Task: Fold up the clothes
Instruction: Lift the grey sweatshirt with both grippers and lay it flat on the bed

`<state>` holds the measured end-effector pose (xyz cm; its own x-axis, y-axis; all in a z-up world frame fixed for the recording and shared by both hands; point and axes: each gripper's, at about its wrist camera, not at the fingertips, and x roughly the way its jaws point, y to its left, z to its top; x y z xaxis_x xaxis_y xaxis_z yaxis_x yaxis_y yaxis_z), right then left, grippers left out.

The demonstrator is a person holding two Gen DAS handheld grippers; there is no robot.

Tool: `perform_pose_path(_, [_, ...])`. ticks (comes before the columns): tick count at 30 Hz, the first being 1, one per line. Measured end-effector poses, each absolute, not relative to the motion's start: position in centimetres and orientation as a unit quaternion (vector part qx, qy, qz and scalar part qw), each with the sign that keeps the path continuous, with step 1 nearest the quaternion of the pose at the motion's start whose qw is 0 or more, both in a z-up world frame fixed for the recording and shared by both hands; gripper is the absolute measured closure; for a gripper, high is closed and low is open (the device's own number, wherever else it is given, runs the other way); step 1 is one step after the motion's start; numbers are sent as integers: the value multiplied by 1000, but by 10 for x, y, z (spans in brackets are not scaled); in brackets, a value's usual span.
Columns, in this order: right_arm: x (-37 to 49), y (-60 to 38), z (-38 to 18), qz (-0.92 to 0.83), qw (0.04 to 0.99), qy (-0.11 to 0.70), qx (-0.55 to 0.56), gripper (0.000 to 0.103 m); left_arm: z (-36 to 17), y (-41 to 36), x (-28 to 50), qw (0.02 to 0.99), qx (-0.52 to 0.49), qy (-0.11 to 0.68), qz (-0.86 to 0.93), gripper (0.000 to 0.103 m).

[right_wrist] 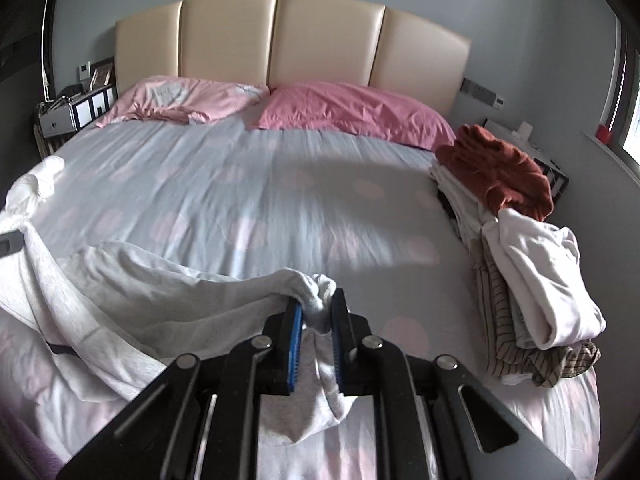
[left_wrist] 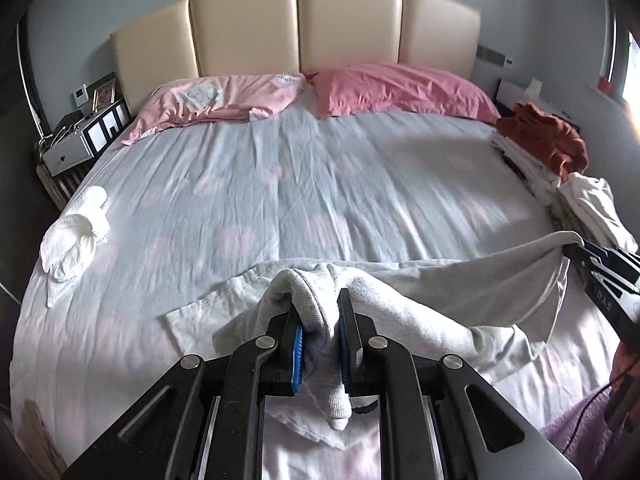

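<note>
Right now the left gripper (left_wrist: 320, 312) is clamping a bunched fold of a pale grey garment (left_wrist: 440, 292) between its blue pads (left_wrist: 297, 354), with a tail of cloth hanging down past the fingers toward the camera. Likewise, the right gripper (right_wrist: 317, 316) is pinching another bunched corner of the same garment (right_wrist: 120, 288), its jaws closed tight on the fabric. Between the two grips the grey cloth is stretching across the near part of the bed, sagging and partly lying on the sheet (left_wrist: 280, 184), partly lifted. From the left wrist view the right gripper (left_wrist: 576, 249) is showing at the right edge with the cloth pulled up to its tip.

Further out, the bed is spreading wide under a light sheet with faint pink dots. Over on the left side of the mattress a small white knitted piece (left_wrist: 74, 236) is lying crumpled by itself, well apart from the grey garment. Along the right edge a stack of clothes (right_wrist: 532, 292) is sitting, with a white top draped over striped and checked pieces, and a rust-coloured garment (right_wrist: 496, 168) heaped at its far end.

At the head of the bed two pink pillows (right_wrist: 352, 110) are resting side by side against a cream padded headboard (right_wrist: 280, 40). A bedside table (left_wrist: 76, 136) with boxes and frames is standing at the far left.
</note>
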<state>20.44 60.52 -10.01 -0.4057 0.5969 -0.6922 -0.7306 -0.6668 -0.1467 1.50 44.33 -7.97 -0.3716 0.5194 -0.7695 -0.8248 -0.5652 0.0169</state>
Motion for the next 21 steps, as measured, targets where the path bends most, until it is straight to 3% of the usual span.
perform_pose_path(8, [180,655,-168,832,389,70,-390,90,-135,499,-20,382,-381,256,802,88])
perform_pose_path(13, [168,677,-206,822,370,88,-423,89,-176,498,-37,383,-411,243,791,86])
perform_pose_path(15, [166,683,-215,818,369,103,-429,87,-189,497,-44,383,-422,236,787,80])
perform_pose_path(17, [166,689,-219,815,370,120,-429,85,-192,492,-48,382,-423,225,790,61])
perform_pose_path(20, [173,697,-216,816,374,153,-414,80,-187,483,-54,381,-415,205,801,42])
perform_pose_path(21, [177,700,-213,819,373,170,-403,80,-185,480,-56,382,-412,196,804,41])
